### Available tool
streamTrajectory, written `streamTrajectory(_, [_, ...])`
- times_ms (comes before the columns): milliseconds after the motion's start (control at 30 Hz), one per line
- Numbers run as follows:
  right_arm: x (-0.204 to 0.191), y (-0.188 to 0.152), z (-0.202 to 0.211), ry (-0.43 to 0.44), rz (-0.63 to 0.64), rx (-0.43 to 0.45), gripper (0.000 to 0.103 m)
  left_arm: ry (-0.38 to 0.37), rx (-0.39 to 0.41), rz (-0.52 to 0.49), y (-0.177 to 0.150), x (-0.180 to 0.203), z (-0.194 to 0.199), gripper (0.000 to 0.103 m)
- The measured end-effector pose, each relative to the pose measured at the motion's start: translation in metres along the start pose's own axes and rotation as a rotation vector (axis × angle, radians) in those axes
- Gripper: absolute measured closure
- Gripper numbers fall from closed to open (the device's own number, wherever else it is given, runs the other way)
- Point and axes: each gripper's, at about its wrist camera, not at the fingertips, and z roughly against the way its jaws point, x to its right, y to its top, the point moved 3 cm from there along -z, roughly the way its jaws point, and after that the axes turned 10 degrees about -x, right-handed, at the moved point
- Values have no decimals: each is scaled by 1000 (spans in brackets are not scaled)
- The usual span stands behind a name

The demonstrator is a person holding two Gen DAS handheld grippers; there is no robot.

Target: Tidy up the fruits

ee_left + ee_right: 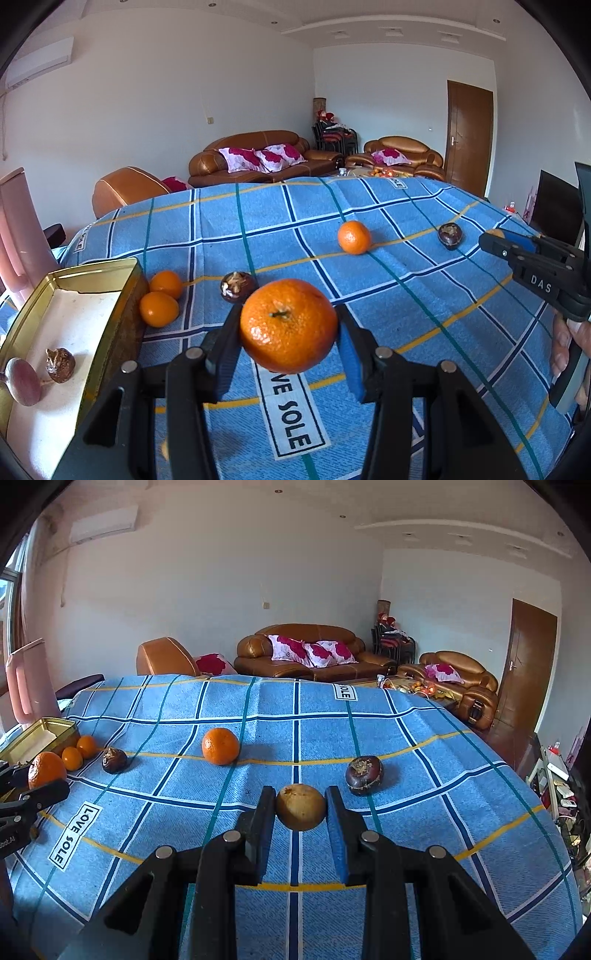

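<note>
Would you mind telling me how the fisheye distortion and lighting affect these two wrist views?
Left wrist view: the checked tablecloth bulges into a dome, corners vignette black, and the tangerine in the left gripper is sharp with soft glare. Right wrist view: same curvature; daylight from the window at left, and the loose orange casts a soft shadow rightward.

**Blue plaid, orange fruit, gold tin**

The cloth (369, 738) over the worktop is light blue plaid with navy, white, teal and yellow lines, plus white "LOVE SOLE" labels (291, 417). The mandarin (288, 325) is bright orange with a tiny green stem; the small fruit (301, 806) is dull yellow-brown. The dark fruits (364, 774) look purplish-brown. The tin (107, 291) is gold with a white inside. Both hand-held grippers are black with blue pads (351, 362).
</note>
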Motion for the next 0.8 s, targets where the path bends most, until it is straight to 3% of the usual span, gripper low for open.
streamTrajectory(800, [-11,-7,34,6,3,142,74,22,136,27,-3,-4,25,53])
